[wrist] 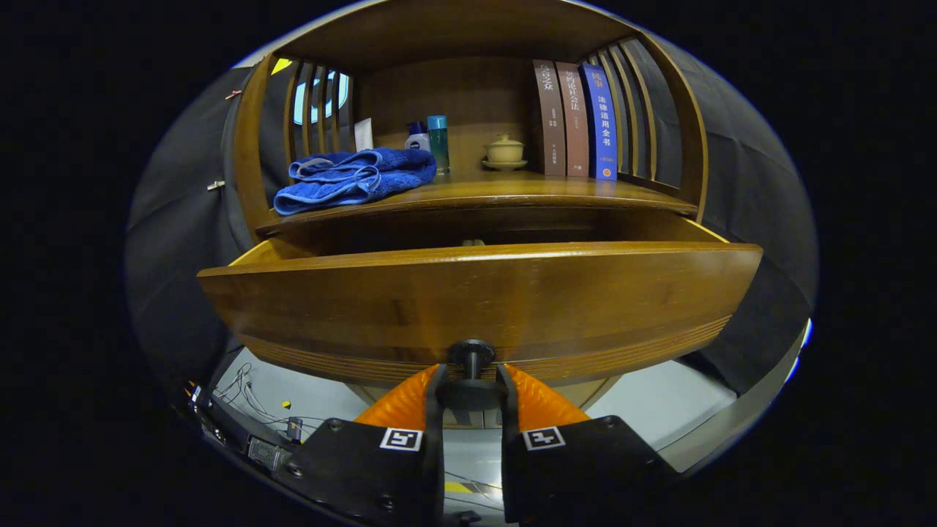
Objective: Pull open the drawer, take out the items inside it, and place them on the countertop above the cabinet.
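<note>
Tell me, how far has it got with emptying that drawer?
Done: the drawer is pulled well out of the cabinet. In hand: the gripper is closed on the drawer's knob. Left: everything inside; only a small pale item peeks over the drawer front. Nothing can be told to have come from the drawer onto the countertop yet.
</note>
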